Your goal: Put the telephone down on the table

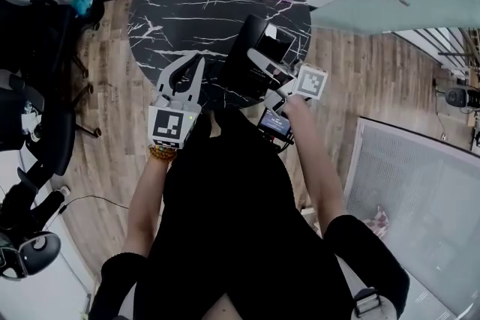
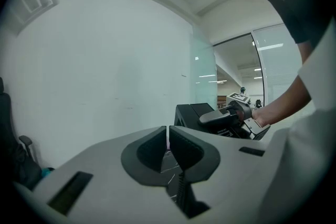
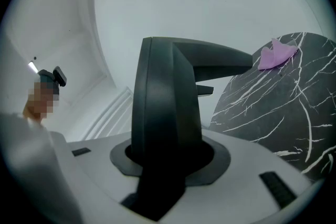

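Telephone (image 3: 165, 102) clamped in right gripper (image 1: 259, 60) by table (image 1: 172, 4) near edge (left gripper (image 2: 167, 144) jaws together, empty); release here risks tipping off rim.
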Action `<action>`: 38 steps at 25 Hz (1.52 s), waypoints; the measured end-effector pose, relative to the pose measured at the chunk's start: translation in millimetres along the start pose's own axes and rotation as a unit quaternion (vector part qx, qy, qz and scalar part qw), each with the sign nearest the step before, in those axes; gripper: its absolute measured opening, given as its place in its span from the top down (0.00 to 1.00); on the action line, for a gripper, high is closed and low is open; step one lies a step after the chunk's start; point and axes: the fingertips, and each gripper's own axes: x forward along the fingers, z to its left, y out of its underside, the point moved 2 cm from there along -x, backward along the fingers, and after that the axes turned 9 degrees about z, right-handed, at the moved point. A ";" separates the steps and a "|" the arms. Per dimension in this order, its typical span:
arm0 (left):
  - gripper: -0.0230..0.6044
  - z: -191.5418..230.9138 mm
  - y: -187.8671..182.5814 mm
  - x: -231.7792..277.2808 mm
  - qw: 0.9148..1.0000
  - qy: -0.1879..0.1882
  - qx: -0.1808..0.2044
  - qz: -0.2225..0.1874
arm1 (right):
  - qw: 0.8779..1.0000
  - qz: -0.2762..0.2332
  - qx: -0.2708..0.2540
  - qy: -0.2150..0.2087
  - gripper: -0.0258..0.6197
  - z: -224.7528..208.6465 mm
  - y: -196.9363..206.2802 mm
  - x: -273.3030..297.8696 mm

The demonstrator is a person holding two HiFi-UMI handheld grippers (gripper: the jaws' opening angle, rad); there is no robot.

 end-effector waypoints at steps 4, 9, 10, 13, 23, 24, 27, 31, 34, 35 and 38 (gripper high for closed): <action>0.92 3.7 4.9 8.4 1.000 -0.008 -0.002 0.011 | 1.000 0.028 0.000 -0.009 0.70 -19.2 0.5 8.3; 0.92 3.7 6.1 23.3 1.000 -0.008 0.001 0.016 | 0.999 0.045 0.011 -0.025 0.70 -39.7 -4.5 20.4; 0.92 3.2 6.5 26.5 1.000 -0.008 0.001 0.017 | 0.998 0.047 0.014 -0.028 0.70 -41.8 -5.2 22.6; 0.92 1.9 6.1 36.3 1.000 -0.009 0.000 0.020 | 0.998 0.050 0.018 -0.037 0.70 -43.9 -7.5 29.7; 0.92 4.0 -1.0 64.1 1.000 -0.005 0.009 0.020 | 0.997 0.056 0.016 -0.045 0.70 -47.3 -10.1 46.8; 0.92 5.6 -0.9 65.3 1.000 -0.006 0.009 0.021 | 0.997 0.056 0.016 -0.045 0.70 -47.8 -10.4 47.9; 0.92 8.8 1.0 68.7 1.000 -0.007 0.010 0.025 | 0.997 0.055 0.016 -0.047 0.70 -47.8 -10.8 51.8; 0.92 11.0 3.1 73.0 0.999 -0.008 0.013 0.029 | 0.997 0.063 0.015 -0.052 0.70 -48.9 -8.7 60.3; 0.92 9.3 2.5 77.8 0.999 -0.007 0.017 0.030 | 0.996 0.069 0.018 -0.061 0.70 -50.1 -5.3 67.1; 0.92 9.3 2.0 79.1 0.999 -0.007 0.018 0.030 | 0.995 0.072 0.017 -0.064 0.70 -50.1 -4.3 69.8; 0.92 11.8 0.6 81.3 0.999 -0.008 0.021 0.029 | 0.994 0.080 0.020 -0.070 0.70 -50.8 -0.4 77.6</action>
